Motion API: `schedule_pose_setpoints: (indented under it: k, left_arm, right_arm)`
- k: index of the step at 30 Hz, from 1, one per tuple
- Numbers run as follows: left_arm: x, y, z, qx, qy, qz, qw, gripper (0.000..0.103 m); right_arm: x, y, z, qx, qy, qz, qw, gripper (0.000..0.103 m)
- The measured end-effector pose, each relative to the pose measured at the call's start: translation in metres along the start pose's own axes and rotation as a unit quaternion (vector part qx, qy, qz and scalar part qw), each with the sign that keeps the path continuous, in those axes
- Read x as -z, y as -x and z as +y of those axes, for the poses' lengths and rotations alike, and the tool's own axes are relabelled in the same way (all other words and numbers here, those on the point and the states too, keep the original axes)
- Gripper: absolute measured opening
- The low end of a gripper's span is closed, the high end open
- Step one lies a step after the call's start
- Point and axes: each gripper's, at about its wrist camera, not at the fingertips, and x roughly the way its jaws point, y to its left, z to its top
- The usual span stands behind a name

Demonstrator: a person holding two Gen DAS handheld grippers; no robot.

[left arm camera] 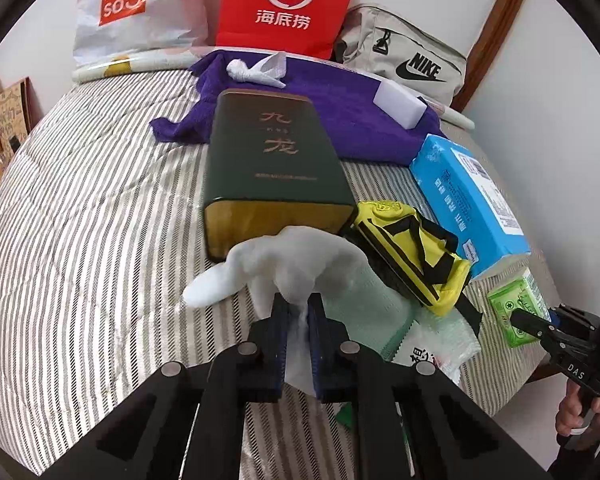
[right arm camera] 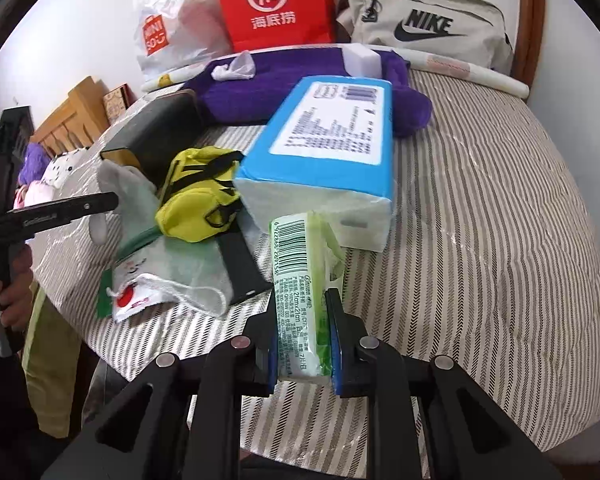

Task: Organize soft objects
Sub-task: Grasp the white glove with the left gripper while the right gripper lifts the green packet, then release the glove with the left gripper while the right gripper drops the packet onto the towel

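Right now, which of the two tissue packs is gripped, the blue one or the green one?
The small green tissue pack, clamped between the pads of the right hand-held gripper. The larger blue tissue pack lies free on the striped bedding behind it.

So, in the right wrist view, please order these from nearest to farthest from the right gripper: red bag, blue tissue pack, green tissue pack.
1. Green tissue pack: clamped in the right gripper.
2. Blue tissue pack: just beyond, centre.
3. Red bag: at the far wall.
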Motion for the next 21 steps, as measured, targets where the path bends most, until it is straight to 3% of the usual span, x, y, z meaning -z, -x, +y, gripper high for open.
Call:
schedule_pose_setpoints:
  k: [9, 21]
  left_arm:
    - [-0.009, 0.052, 0.031, 0.024, 0.055, -0.042, 0.9973, 0.010]
    - [-0.043, 0.087, 0.023, 0.051, 0.049, -0.073, 0.9948, 0.010]
  right_arm:
    - [-0.018, 0.029, 0.004, -0.018, 0.006, -0.024, 1.000, 0.019]
    - [-0.069, 0.059, 0.004, -0.039, 0.006, -0.077, 0.996, 0.019]
